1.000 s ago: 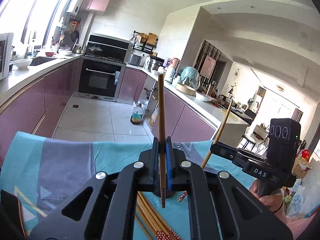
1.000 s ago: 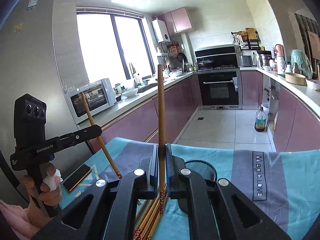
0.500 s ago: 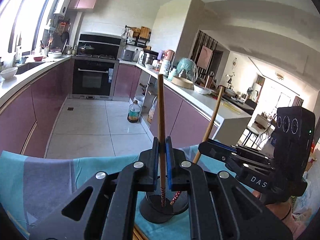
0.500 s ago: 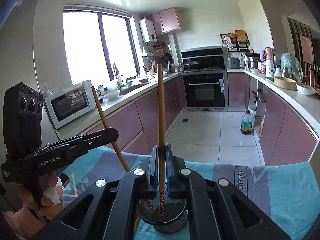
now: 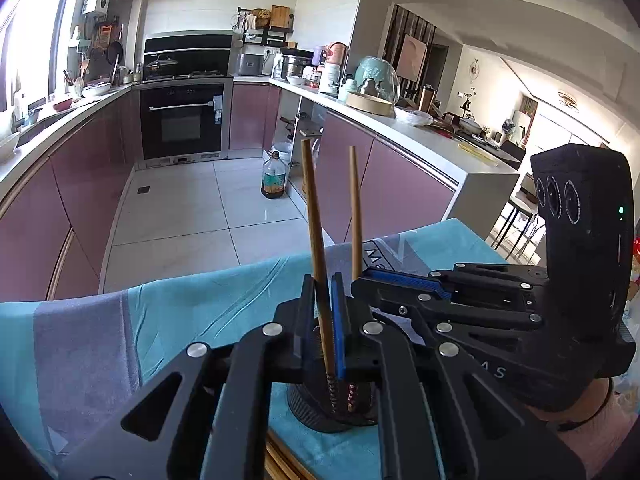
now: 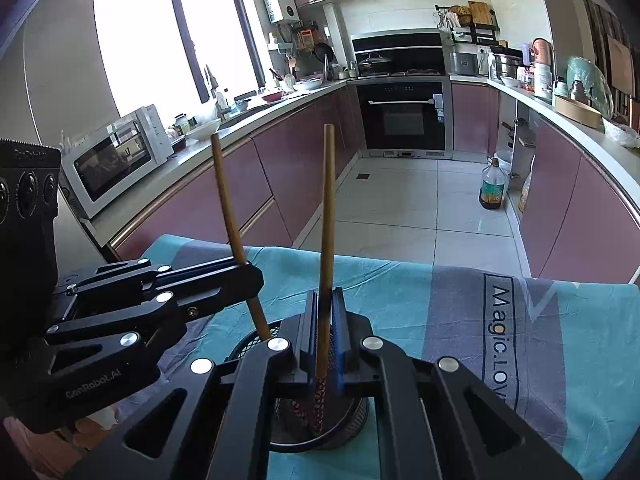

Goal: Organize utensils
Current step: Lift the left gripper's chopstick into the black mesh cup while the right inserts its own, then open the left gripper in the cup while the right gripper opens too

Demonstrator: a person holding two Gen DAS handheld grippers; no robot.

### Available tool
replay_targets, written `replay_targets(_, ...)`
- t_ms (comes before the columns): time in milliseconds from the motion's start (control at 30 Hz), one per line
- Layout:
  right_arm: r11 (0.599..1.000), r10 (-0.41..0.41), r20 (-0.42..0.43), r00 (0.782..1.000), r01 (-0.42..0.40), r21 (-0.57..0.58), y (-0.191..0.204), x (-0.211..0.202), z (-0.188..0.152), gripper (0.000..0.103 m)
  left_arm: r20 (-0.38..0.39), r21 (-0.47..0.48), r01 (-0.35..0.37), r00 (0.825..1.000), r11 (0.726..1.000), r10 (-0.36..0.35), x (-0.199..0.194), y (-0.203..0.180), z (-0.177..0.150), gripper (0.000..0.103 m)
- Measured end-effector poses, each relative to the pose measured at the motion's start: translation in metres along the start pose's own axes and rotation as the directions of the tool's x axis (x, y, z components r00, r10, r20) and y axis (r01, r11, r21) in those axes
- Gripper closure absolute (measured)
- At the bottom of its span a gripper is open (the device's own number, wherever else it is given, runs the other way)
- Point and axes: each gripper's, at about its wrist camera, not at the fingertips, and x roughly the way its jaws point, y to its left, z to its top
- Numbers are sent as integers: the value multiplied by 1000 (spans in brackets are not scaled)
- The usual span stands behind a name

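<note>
My left gripper (image 5: 323, 280) is shut on a wooden chopstick (image 5: 314, 216) held nearly upright, its patterned tip down inside the black mesh holder (image 5: 316, 416). My right gripper (image 6: 325, 292) is shut on a second chopstick (image 6: 327, 208), its tip also inside the holder (image 6: 352, 412). Each gripper shows in the other's view: the right one (image 5: 362, 280) beside mine with its chopstick (image 5: 354, 208), the left one (image 6: 250, 276) with its chopstick (image 6: 226, 196). The two grippers sit close together over the holder.
The holder stands on a teal and grey tablecloth (image 6: 440, 300). More chopsticks (image 5: 280, 464) lie on the cloth near the holder. Behind the table edge are the tiled floor, purple cabinets, an oven (image 6: 404, 120) and an oil bottle (image 5: 273, 180).
Both grippers have moved over the mesh holder and lowered, bringing the two chopstick tips down into it. The grippers have also come closer together.
</note>
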Motion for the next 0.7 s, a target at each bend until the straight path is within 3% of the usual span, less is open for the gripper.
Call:
replay_targets(100, 1000, -10, 14, 1000, 10, 8, 1, -3, 0, 95, -2, -2, -12, 1000, 1000, 12, 9, 6, -2, 90)
replay_targets(233, 1000, -22, 49, 999, 22, 3, 0, -10, 0, 86, 14, -6, -32, 999, 999, 32, 7, 11, -9, 86)
replay_targets(300, 1000, -17, 65, 998, 17, 6, 0, -16, -2, 82, 40, -12, -54, 998, 998, 55, 0, 14, -14, 73)
replay_targets(367, 1000, -9, 84, 996, 9, -2, 2, -23, -4, 81, 65, -13, -67, 996, 998, 68, -10, 18, -20, 71)
replay_targets(467, 1000, 21, 116, 993, -19, -22, 9, -39, -9, 76, 104, -15, -90, 990, 996, 91, -28, 23, -29, 67)
replay_targets(567, 997, 63, 148, 987, -56, -53, 19, -55, -17, 69, 145, -10, -118, 982, 993, 118, -50, 26, -42, 58)
replay_targets(700, 987, 121, 143, 982, -105, -120, 39, -68, -34, 61, 141, -2, -163, 977, 987, 162, -70, 33, -64, 55)
